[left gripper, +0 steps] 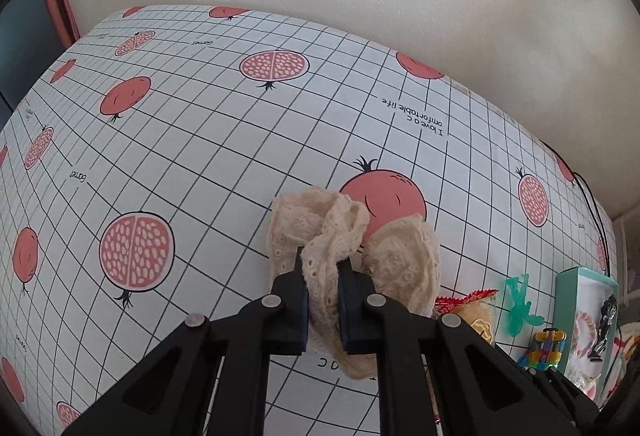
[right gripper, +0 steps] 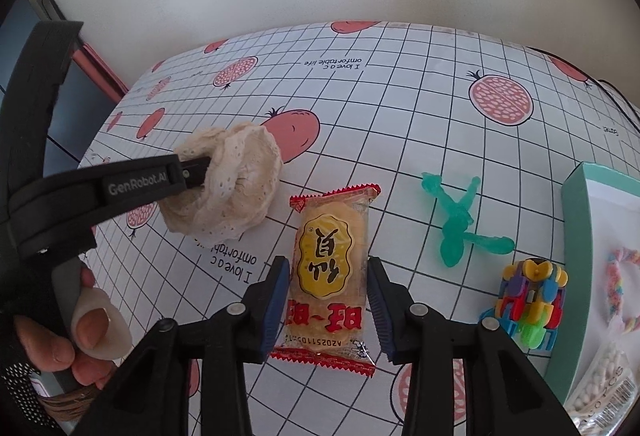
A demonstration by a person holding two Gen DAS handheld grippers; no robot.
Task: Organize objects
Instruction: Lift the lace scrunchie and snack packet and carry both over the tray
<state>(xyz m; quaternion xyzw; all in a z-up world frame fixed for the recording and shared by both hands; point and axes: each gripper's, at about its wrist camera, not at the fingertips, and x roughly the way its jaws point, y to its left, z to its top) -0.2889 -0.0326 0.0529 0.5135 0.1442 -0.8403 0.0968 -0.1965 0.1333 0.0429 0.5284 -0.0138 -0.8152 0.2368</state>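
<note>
The left tool (left gripper: pixel 323 278) pinches a cream lace cloth (left gripper: pixel 352 236) above the counter (left gripper: pixel 200 140); the right tool (right gripper: pixel 329 300) spreads wide around a snack packet (right gripper: pixel 330 276), gripping nothing.

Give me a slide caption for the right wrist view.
Right gripper open astride a rice cracker packet, while the left gripper clamps a cream lace cloth.
</note>
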